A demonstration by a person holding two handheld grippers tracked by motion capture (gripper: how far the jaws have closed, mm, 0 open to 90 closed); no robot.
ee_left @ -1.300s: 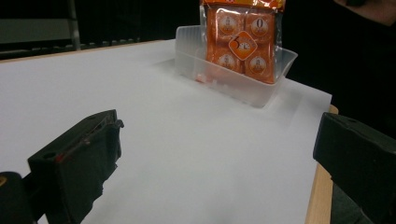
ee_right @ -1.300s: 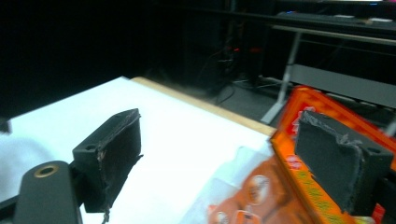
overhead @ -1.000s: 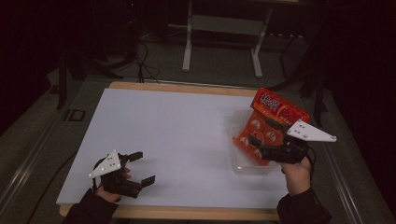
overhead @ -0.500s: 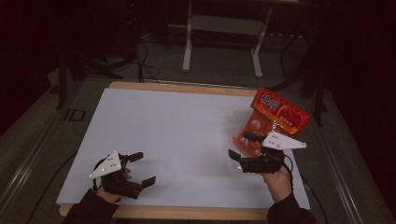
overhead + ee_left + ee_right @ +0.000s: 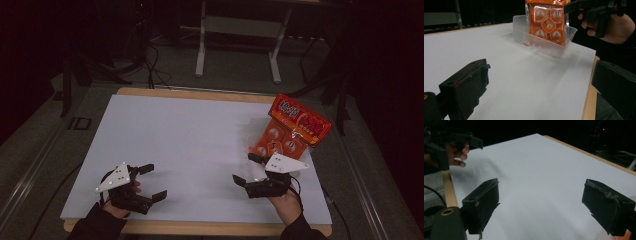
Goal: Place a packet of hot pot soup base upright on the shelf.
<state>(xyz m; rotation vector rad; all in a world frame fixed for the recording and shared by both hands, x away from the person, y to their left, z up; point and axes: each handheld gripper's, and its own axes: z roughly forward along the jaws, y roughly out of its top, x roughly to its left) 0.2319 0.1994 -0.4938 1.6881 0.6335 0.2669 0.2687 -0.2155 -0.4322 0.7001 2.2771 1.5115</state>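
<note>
Both tongs, left (image 5: 150, 181) and right (image 5: 246, 169), are hovering released and empty low in the frame, while the orange packet (image 5: 292, 131) is leaning in a clear bin (image 5: 544, 43) at right, likely light, crinkly, slippery, best pinched at its top seam.

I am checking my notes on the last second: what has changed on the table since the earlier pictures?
The right tongs let go of the orange snack bag and drew back toward the person, now open over the white table. The bag stays standing in the clear tray. The left tongs stayed open in place.
</note>
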